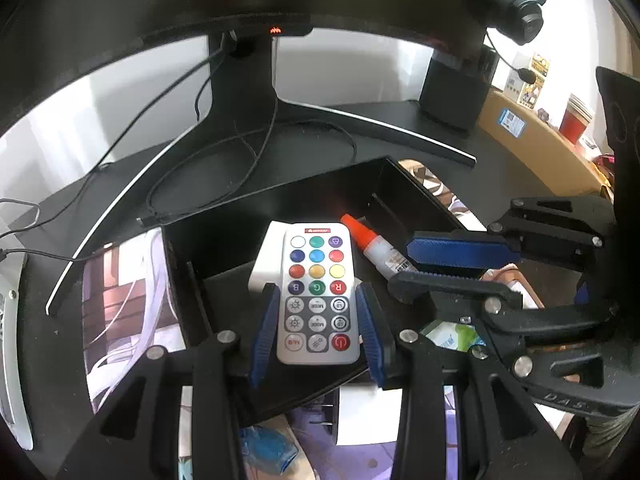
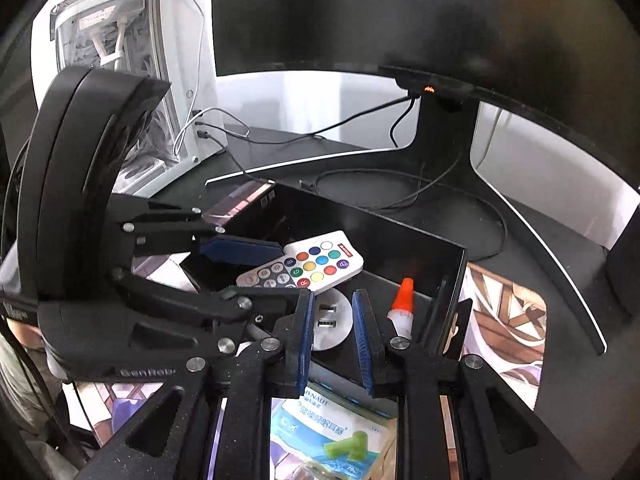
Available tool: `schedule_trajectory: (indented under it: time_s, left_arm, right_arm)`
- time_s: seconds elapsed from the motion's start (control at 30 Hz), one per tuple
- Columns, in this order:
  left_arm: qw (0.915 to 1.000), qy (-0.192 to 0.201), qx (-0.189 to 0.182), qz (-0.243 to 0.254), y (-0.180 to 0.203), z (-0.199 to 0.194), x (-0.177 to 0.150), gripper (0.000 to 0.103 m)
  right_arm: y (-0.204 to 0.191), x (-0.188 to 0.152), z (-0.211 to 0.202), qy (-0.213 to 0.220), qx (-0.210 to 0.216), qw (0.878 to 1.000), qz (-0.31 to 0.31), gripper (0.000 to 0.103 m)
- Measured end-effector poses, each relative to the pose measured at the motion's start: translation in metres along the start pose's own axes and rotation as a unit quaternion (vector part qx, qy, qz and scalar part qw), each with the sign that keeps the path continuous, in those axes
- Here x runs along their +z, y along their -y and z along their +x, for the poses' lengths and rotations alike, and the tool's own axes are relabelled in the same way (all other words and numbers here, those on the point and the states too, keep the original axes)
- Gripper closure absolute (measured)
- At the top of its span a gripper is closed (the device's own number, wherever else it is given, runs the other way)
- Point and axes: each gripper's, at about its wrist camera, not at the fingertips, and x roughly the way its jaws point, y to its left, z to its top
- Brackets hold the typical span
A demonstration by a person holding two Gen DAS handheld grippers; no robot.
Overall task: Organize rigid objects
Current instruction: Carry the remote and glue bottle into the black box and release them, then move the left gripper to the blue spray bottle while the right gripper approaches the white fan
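My left gripper (image 1: 317,292) is shut on a white remote (image 1: 318,292) with coloured buttons, its blue pads pressing the two long sides. It holds the remote over a black divided box (image 1: 412,196). In the right wrist view the same remote (image 2: 320,260) sits in the left gripper (image 2: 276,270) above the box (image 2: 400,240). An orange-capped glue bottle (image 1: 368,244) lies in the box, just right of my right gripper (image 2: 334,300). That gripper is shut with nothing between its pads. A white USB hub (image 2: 332,320) lies under it in the box.
A monitor stand (image 1: 248,92) and loose cables (image 1: 256,148) lie behind the box. A white PC case (image 2: 132,60) stands far left, a speaker (image 1: 452,96) and headset (image 1: 520,12) far right. A packet of earplugs (image 2: 332,432) lies on the printed desk mat (image 2: 504,320).
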Motion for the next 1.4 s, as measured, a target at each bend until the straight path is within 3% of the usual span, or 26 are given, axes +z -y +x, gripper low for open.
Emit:
schedule_trajectory:
  time_s: [0.3,0.47,0.77,0.9,1.07,1.2,1.27,1.4]
  left_arm:
    - [0.9998,-0.019,0.000,-0.002,-0.002,0.004,0.003,0.064]
    - [0.9998,-0.011,0.017,0.003,-0.004,0.001,0.004,0.052]
    - [0.9954,0.073,0.059,0.019,-0.002,-0.035,-0.010,0.050]
    - [0.9895,0.125,0.069,0.021,-0.002,-0.056,-0.023,0.043]
    - [0.9788,0.192,0.070,0.013,-0.002,-0.085,-0.044,0.013]
    - [0.9693,0.230,0.084,0.017,0.003,-0.104,-0.063,0.008]
    - [0.9625,0.254,0.095,0.017,0.006,-0.112,-0.077,0.000]
    - [0.9525,0.284,0.110,0.013,0.012,-0.120,-0.098,0.000]
  right_arm:
    - [-0.002,-0.003,0.001,-0.015,0.003,1.000,0.000,0.082]
    - [-0.001,-0.002,0.001,-0.015,0.002,1.000,0.004,0.078]
    - [-0.006,-0.003,-0.022,0.034,0.000,0.999,0.011,0.046]
    - [-0.010,-0.010,-0.046,0.079,-0.004,0.997,0.016,0.023]
    - [-0.015,-0.026,-0.077,0.123,-0.006,0.992,0.019,0.016]
    - [-0.020,-0.043,-0.099,0.156,-0.009,0.987,0.029,0.007]
    - [-0.022,-0.052,-0.109,0.175,-0.003,0.984,0.037,0.006]
    - [-0.028,-0.066,-0.123,0.197,0.008,0.979,0.044,0.001]
